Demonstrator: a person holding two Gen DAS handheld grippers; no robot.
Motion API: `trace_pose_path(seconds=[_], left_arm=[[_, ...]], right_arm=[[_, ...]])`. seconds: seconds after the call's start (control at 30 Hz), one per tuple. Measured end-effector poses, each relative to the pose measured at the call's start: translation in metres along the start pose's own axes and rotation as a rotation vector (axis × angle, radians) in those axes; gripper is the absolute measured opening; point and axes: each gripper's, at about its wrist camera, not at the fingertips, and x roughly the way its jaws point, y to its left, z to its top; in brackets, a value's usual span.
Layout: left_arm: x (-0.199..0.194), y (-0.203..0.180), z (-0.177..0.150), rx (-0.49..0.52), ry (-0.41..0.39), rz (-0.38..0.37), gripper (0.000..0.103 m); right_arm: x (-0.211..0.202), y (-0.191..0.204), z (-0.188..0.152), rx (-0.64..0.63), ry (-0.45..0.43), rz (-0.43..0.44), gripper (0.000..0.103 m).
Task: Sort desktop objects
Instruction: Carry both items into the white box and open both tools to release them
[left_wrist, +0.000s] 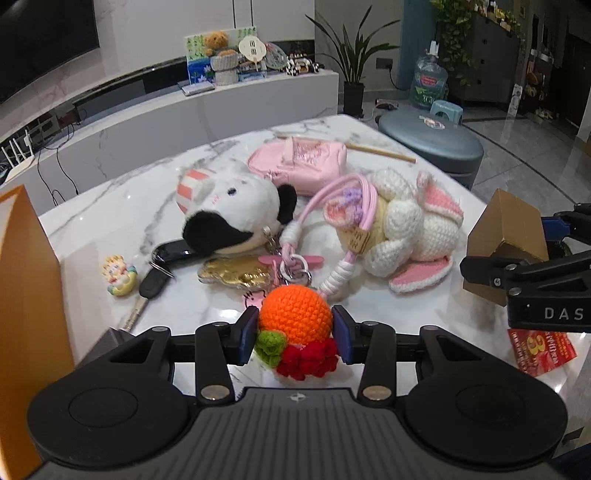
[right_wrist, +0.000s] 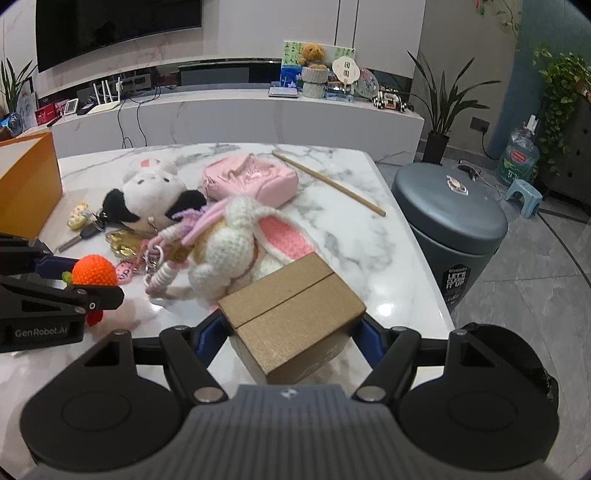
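Note:
An orange crochet ball charm (left_wrist: 295, 314) with a green leaf and red tuft sits between the blue pads of my left gripper (left_wrist: 295, 328), which is shut on it just above the marble table (left_wrist: 110, 206). Metal rings link the charm to a pink cord (left_wrist: 314, 206). My right gripper (right_wrist: 291, 328) is shut on a small cardboard box (right_wrist: 291, 306), pads pressing both its sides, near the table's right front. In the right wrist view the left gripper (right_wrist: 85, 280) and the charm (right_wrist: 92, 271) appear at the left.
A crochet rabbit (left_wrist: 406, 229), black-and-white plush (left_wrist: 229, 210), pink pouch (left_wrist: 299, 162), keys (left_wrist: 147, 288), gold trinket (left_wrist: 236, 273) and small charm (left_wrist: 118, 275) crowd the middle. A wooden stick (left_wrist: 384, 153) lies behind. An orange box (left_wrist: 22, 280) stands left, a grey stool (right_wrist: 450, 221) right.

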Motion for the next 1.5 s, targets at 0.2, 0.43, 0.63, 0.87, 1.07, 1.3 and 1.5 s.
trace_pose_path(seconds=[0.2, 0.43, 0.63, 0.87, 1.07, 1.3, 1.5], left_arm=[[-0.028, 0.011, 0.009, -0.024, -0.057, -0.002, 0.049], [-0.078, 0.031, 0.029, -0.062, -0.156, -0.002, 0.049], [-0.12, 0.064, 0.034, -0.111, -0.202, 0.023, 0.049], [-0.149, 0.121, 0.018, -0.189, -0.205, 0.126, 0.049], [-0.157, 0.173, -0.005, -0.262, -0.149, 0.221, 0.049], [-0.156, 0.206, -0.032, -0.291, -0.059, 0.267, 0.049], [-0.153, 0.219, -0.056, -0.29, 0.016, 0.293, 0.049]], right_arm=[[-0.014, 0.013, 0.008, -0.026, -0.041, -0.001, 0.074], [-0.024, 0.039, 0.025, -0.059, -0.086, 0.022, 0.074], [-0.035, 0.075, 0.047, -0.093, -0.139, 0.078, 0.074], [-0.057, 0.128, 0.078, -0.149, -0.213, 0.201, 0.074], [-0.073, 0.187, 0.096, -0.241, -0.256, 0.337, 0.074], [-0.077, 0.252, 0.091, -0.367, -0.266, 0.48, 0.074], [-0.058, 0.288, 0.076, -0.488, -0.231, 0.574, 0.074]])
